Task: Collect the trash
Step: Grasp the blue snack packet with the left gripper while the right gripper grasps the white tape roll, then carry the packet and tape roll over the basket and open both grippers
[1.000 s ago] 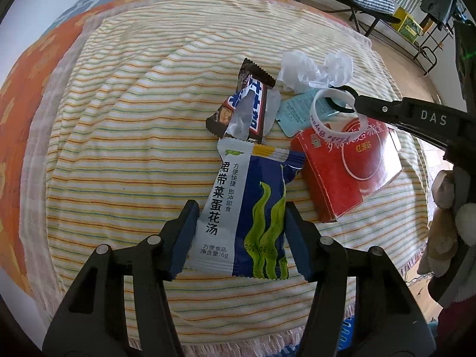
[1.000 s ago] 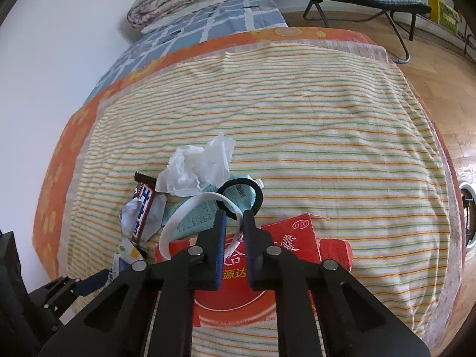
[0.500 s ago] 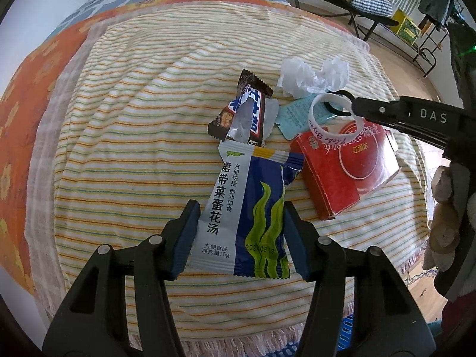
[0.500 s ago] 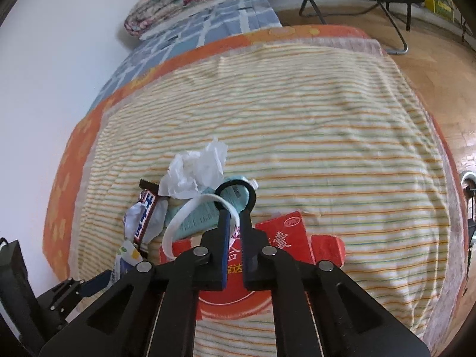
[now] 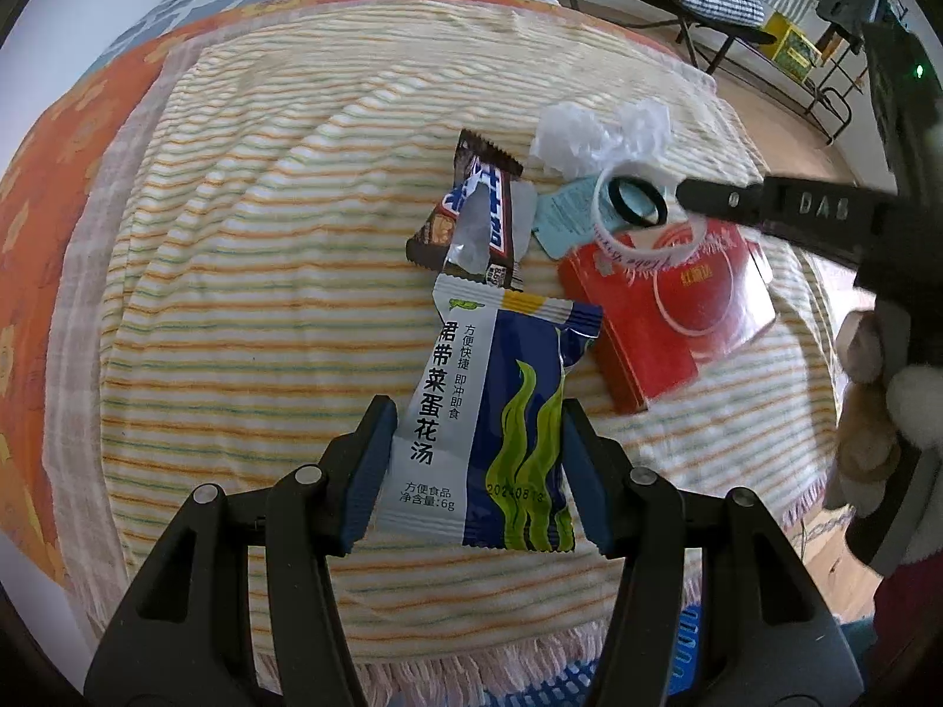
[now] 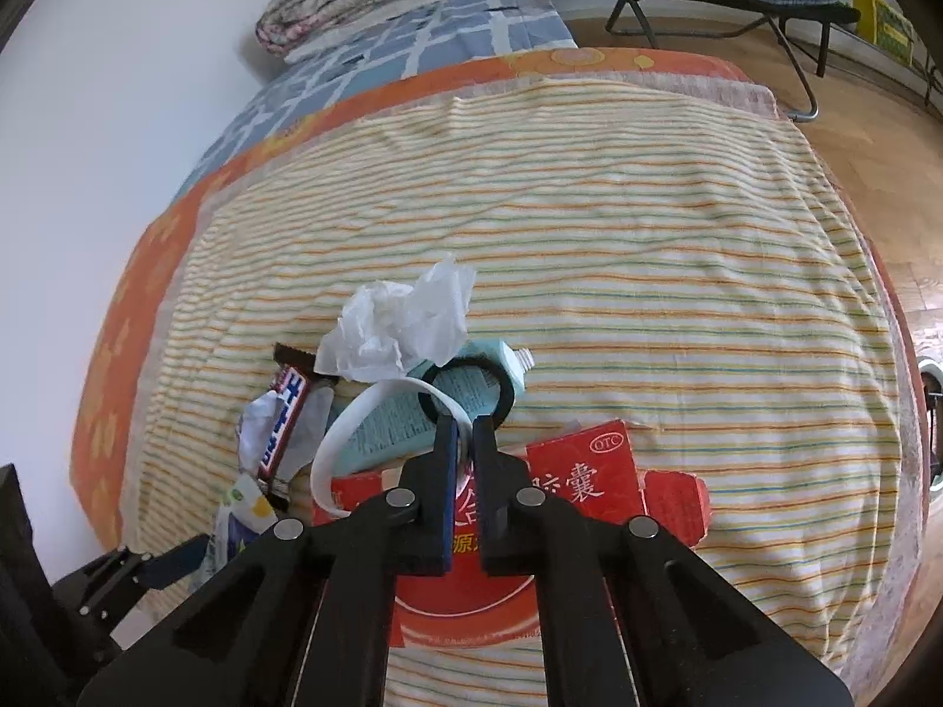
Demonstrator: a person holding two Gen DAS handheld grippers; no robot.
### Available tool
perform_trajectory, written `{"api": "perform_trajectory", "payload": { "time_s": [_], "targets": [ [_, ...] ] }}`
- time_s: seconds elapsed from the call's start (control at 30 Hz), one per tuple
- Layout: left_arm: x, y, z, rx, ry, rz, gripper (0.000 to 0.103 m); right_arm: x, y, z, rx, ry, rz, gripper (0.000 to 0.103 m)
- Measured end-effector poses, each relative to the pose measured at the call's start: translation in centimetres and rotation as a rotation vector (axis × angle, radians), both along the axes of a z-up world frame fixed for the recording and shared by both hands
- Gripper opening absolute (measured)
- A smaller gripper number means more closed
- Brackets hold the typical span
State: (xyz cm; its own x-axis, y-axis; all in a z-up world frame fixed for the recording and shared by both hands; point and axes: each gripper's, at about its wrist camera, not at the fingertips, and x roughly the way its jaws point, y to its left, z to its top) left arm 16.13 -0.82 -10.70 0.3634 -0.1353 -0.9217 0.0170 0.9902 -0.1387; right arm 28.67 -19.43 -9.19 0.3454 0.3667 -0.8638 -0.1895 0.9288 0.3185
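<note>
The trash lies bunched on a striped blanket [image 6: 619,247] spread over the bed. The left gripper [image 5: 474,430] hangs over the near edge with its jaws half apart, a blue-and-white soup packet [image 5: 492,418] lying flat between the blue pads [image 5: 371,459] — the pads stand right at its edges, but whether they press on it cannot be told. Beyond the packet lies a torn chocolate bar wrapper [image 5: 480,218], touching its top end. To the right sits a red medicine box [image 5: 672,318], and past that a pale green tube [image 6: 436,406] under a crumpled white tissue [image 6: 401,324].

The right gripper [image 6: 462,424] is pinched closed on a black ring [image 6: 468,380], which it has just clamped — the jaws tightened in the last instant. A white plastic band [image 6: 353,436] loops around the same fingertips, arching over the tube and the box's corner.
</note>
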Motion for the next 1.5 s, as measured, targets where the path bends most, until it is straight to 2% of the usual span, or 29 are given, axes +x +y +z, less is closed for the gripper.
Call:
{"api": "perform_trajectory", "payload": {
  "time_s": [0.33,0.63,0.87,1.07,1.5],
  "targets": [
    [-1.6,0.8,0.5,-0.009,-0.007,-0.004,0.057,-1.0,-0.3,1.7,0.035,-0.036,0.014,0.003],
    [-3.7,1.4,2.0,-0.026,-0.041,-0.005,0.057,-3.9,0.3,3.4,0.038,-0.073,0.074,0.003],
    [-6.4,0.9,3.6,-0.049,-0.073,-0.031,0.057,-7.9,0.2,5.2,0.041,-0.109,0.126,0.003],
    [-9.4,-0.5,4.7,-0.023,-0.116,-0.069,0.057,-11.7,-0.2,5.9,0.035,-0.137,0.160,0.003],
    [-15.4,-2.8,3.0,-0.039,-0.089,-0.142,0.057,-19.9,-2.3,4.8,0.039,-0.130,0.197,0.003]
  ]
}}
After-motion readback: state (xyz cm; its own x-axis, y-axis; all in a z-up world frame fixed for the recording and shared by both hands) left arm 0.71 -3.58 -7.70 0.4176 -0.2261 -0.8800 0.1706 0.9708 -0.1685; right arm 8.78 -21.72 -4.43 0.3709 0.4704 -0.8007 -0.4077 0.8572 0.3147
